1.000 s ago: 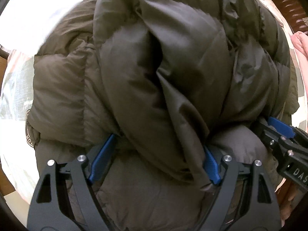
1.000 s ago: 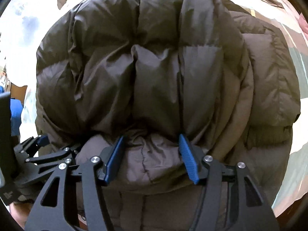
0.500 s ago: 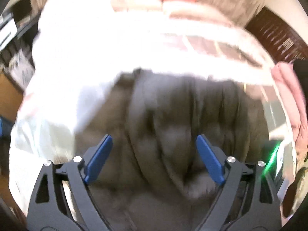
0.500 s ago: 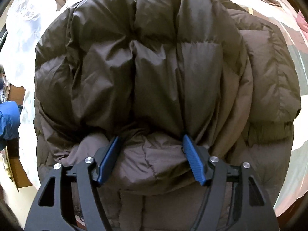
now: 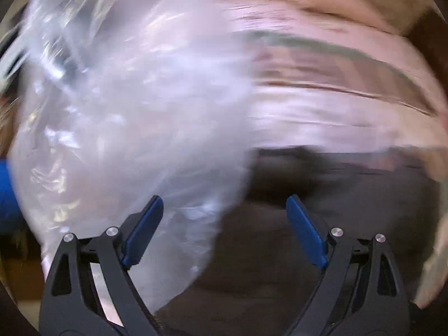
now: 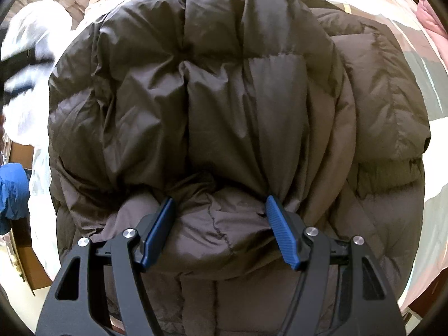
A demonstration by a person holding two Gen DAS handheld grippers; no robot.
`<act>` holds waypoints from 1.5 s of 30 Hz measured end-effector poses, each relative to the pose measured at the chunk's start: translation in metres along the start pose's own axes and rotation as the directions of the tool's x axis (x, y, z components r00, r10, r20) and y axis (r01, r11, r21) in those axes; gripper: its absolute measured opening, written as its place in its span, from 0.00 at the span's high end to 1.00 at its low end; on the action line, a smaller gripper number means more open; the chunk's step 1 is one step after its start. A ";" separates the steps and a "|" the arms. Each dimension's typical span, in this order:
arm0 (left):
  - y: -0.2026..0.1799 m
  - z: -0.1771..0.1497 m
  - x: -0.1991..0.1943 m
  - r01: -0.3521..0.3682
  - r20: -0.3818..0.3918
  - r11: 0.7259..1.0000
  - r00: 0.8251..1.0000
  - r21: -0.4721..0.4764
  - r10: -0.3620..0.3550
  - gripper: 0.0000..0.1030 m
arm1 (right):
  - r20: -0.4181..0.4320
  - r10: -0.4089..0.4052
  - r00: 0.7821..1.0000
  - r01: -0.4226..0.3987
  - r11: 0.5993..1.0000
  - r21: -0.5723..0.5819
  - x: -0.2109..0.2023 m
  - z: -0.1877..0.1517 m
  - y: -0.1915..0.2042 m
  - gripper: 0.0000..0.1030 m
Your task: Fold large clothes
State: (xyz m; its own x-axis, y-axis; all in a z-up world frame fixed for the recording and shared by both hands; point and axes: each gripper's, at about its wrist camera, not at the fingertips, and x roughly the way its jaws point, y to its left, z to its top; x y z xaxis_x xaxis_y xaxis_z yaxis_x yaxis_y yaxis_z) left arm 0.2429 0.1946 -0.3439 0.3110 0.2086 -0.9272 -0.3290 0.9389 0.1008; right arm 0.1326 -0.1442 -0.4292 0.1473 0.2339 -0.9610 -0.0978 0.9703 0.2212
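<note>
A dark brown puffer jacket (image 6: 224, 98) lies bunched and folded over on a bed, filling the right wrist view. My right gripper (image 6: 219, 200) points down at its near edge, blue pads pressed against either side of a puffy fold, shut on it. In the blurred left wrist view, my left gripper (image 5: 224, 200) hangs open above the bed with nothing between its fingers. There the jacket (image 5: 350, 184) shows only as a dark mass at the lower right.
A crumpled clear plastic bag (image 5: 126, 112) fills the left half of the left wrist view and shows as a white heap (image 6: 30, 42) left of the jacket. The patterned bedcover (image 5: 336, 84) stretches behind. Blue cloth (image 6: 14, 193) sits at the left edge, pink cloth (image 6: 431, 19) at the upper right.
My left gripper let go of the jacket, rose and swung off toward the plastic bag. The right gripper's jaws widened a little but still hold the fold.
</note>
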 end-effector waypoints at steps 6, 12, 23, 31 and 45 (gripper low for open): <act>0.123 -0.044 0.017 -0.222 -0.099 0.960 0.973 -0.173 0.207 0.12 | 0.033 -0.036 0.999 0.036 0.999 0.009 -0.015 -0.003 0.010 0.34; 0.119 -0.102 -0.026 -0.106 -0.068 0.970 0.993 -0.217 0.093 0.12 | 0.205 0.099 0.974 -0.090 0.994 -0.055 -0.069 -0.002 0.059 0.27; -0.089 -0.178 0.003 0.146 -0.143 0.989 0.979 0.021 -0.142 0.05 | 0.110 -0.214 0.971 0.211 0.977 0.037 -0.032 0.011 0.047 0.18; -0.094 -0.207 0.036 0.201 -0.116 0.979 0.973 -0.020 -0.202 0.02 | 0.130 -0.141 0.981 0.142 0.990 0.005 -0.023 -0.020 0.021 0.18; -0.041 -0.158 -0.007 0.100 -0.060 0.995 0.993 -0.021 -0.101 0.02 | 0.235 -0.098 0.967 0.112 0.992 -0.049 -0.040 0.046 0.052 0.13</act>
State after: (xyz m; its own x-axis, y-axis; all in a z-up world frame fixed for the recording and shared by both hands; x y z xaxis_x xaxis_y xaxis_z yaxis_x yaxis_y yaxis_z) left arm 0.1138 0.1111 -0.3984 0.2889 0.0959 -0.9526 -0.3147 0.9492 0.0001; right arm 0.1668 -0.1001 -0.3714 0.3835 0.1457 -0.9120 -0.1285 0.9863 0.1035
